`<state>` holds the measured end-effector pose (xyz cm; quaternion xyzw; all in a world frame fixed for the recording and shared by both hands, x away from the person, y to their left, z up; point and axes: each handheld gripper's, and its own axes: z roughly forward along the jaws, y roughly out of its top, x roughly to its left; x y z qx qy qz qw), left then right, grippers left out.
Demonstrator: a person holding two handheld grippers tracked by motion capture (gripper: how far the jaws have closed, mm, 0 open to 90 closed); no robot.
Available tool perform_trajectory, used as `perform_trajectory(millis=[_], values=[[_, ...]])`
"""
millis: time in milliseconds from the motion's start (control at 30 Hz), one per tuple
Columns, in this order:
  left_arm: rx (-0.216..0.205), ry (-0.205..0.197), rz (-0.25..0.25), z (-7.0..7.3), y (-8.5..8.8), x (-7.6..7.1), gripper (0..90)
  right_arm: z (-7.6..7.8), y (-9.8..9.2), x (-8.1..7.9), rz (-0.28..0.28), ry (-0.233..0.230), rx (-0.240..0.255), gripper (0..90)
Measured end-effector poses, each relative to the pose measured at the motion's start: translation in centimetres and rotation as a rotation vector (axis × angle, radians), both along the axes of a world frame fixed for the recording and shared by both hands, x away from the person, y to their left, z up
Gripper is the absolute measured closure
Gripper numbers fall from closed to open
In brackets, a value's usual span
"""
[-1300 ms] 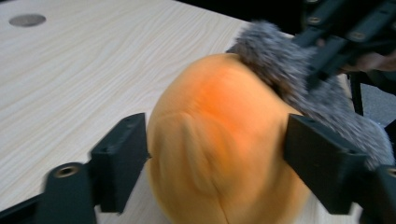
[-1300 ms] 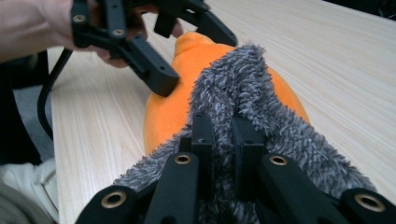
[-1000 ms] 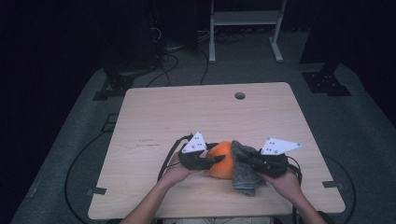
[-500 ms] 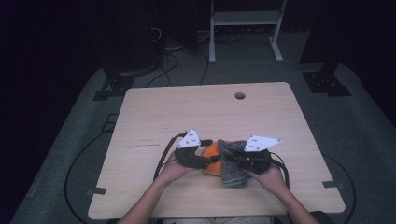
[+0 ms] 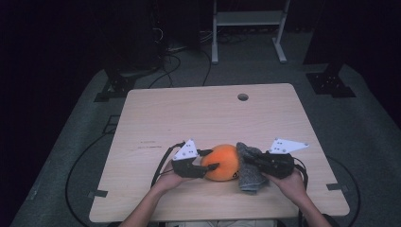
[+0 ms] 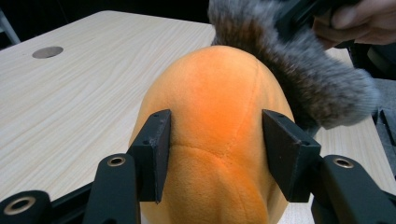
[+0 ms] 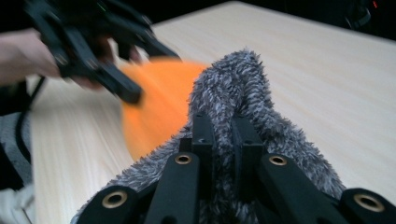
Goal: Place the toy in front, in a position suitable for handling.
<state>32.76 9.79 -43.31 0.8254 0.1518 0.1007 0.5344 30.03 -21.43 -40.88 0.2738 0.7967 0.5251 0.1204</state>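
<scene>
The orange plush toy (image 5: 222, 162) sits on the wooden bench (image 5: 189, 118), near its front edge, directly between the two hand-held grippers. The left hand-held gripper (image 5: 208, 168) comes at it from the person's left. In the left gripper view its two black jaws stand either side of the toy's rounded orange body (image 6: 215, 140), one against each flank, with the plush filling the gap between them. The jaws have just been closing and are partly open; the pads (image 6: 156, 144) lie against the fabric, and the plush bulges out past them, so they have a hold on the toy.

The grey fluffy part of the toy (image 5: 249, 166) lies on the far side of the orange body from the left hand-held gripper, touching it. The right hand-held gripper (image 5: 253, 163) comes in from the person's right and is clamped on this grey fur. In the right gripper view its jaws stand almost together with a ridge of grey fluffy part (image 7: 238, 93) pinched between them and rising ahead of the tips. Beyond that ridge the orange body (image 7: 159, 102) is blurred, with the left hand-held gripper (image 7: 116, 84) at its far side.

Each hand (image 5: 165, 182) grips its tool from the front edge of the bench.
</scene>
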Motion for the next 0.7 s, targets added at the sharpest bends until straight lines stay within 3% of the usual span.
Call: perform_trajectory(millis=[100, 333, 400, 533, 633, 700], values=[[0.010, 0.005, 0.002, 0.1, 0.4, 0.0, 45.0, 0.1, 1.2, 0.1, 0.021, -0.021, -0.024, 81.6], [0.013, 0.022, 0.000, 0.0, 1.0, 0.1, 44.8, -2.5, -0.8, 0.5, -0.026, 0.074, -0.048, 81.6], [0.013, 0.028, 0.002, -0.1, 1.2, 0.1, 44.7, -2.4, -1.1, 0.4, -0.037, 0.073, -0.034, 81.6], [0.002, 0.030, 0.006, -0.3, 1.0, 0.1, 44.8, -1.2, 0.0, 0.4, -0.006, 0.026, 0.018, 81.5], [0.003, 0.040, 0.007, -0.3, 1.3, 0.3, 44.8, -1.5, 0.7, 0.8, 0.002, 0.030, 0.019, 81.5], [-0.003, 0.046, 0.007, -0.4, 1.5, 0.3, 44.8, -2.1, 0.2, 1.1, -0.011, 0.067, 0.035, 81.5]])
